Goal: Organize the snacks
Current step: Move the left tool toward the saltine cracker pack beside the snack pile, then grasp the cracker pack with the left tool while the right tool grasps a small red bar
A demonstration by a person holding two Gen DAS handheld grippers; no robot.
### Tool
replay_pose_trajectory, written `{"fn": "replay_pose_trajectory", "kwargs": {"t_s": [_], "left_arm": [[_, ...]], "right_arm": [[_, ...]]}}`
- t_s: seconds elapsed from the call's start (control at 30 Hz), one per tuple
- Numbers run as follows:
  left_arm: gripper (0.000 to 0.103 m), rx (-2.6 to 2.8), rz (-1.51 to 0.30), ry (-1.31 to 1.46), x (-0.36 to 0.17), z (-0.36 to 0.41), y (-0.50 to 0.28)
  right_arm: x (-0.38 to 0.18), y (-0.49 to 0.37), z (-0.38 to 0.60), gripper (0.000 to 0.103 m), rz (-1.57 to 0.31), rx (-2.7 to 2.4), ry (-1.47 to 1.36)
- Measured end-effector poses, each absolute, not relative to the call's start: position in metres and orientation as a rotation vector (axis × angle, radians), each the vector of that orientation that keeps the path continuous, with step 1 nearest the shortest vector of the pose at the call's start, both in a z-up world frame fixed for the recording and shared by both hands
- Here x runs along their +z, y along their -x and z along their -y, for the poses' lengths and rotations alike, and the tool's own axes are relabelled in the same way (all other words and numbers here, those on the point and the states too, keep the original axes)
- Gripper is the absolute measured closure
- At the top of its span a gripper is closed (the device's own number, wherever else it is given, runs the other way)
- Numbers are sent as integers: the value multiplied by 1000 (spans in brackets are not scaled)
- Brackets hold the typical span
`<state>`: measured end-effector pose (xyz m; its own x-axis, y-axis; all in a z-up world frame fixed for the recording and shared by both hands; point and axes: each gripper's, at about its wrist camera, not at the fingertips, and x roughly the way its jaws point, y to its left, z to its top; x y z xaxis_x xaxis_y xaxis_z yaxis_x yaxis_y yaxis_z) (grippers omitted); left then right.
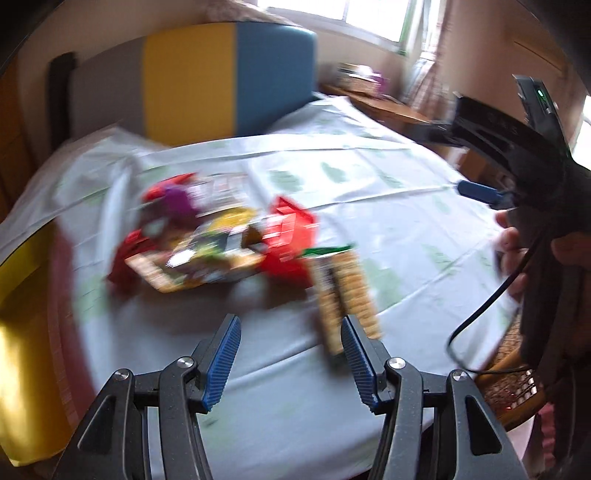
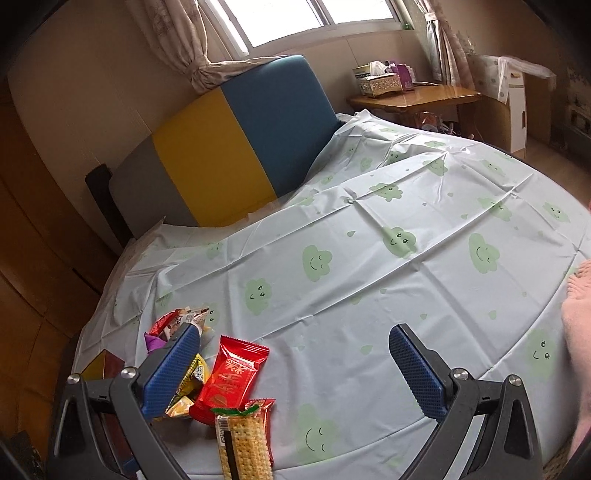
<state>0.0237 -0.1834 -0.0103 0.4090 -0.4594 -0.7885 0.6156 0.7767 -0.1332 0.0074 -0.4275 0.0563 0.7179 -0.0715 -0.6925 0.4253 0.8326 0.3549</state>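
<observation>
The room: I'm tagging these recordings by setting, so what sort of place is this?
Probably a home bedroom: a padded headboard, a curtained window and a wooden side table with a tissue box.

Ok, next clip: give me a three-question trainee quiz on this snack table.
1. True or false: both grippers are empty.
2. Which snack lies nearest the left gripper? A) cracker pack B) red packet C) purple packet
3. What pattern is on the tablecloth?

Key: 1 true; the right gripper is open too. 2 A, the cracker pack, beside the red packet. 3 Green smiling clouds.
</observation>
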Motion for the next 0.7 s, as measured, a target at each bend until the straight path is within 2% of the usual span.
{"fn": "replay_pose_trajectory", "kwargs": {"t_s": [0.17, 0.23, 0.3, 0.37, 0.4, 0.7], "left_arm": [[34, -739, -969, -225, -28, 230, -26], [22, -724, -977, -255, -39, 242, -30], [23, -714, -995, -271, -50, 249, -36], [28, -688, -1004, -288, -58, 250, -39], [52, -693, -1020, -284, -63, 249, -40], [53, -677, -989, -234, -50, 174, -25]], "right_arm": [[55, -7, 431, 0, -724, -270, -561], [54, -8, 432, 0, -727, -265, -571], [53, -10, 432, 0, -732, -257, -574], [52, -11, 431, 0, -738, -261, -565], [52, -11, 431, 0, -742, -259, -564], [42, -19, 417, 0, -816, -206, -528]]}}
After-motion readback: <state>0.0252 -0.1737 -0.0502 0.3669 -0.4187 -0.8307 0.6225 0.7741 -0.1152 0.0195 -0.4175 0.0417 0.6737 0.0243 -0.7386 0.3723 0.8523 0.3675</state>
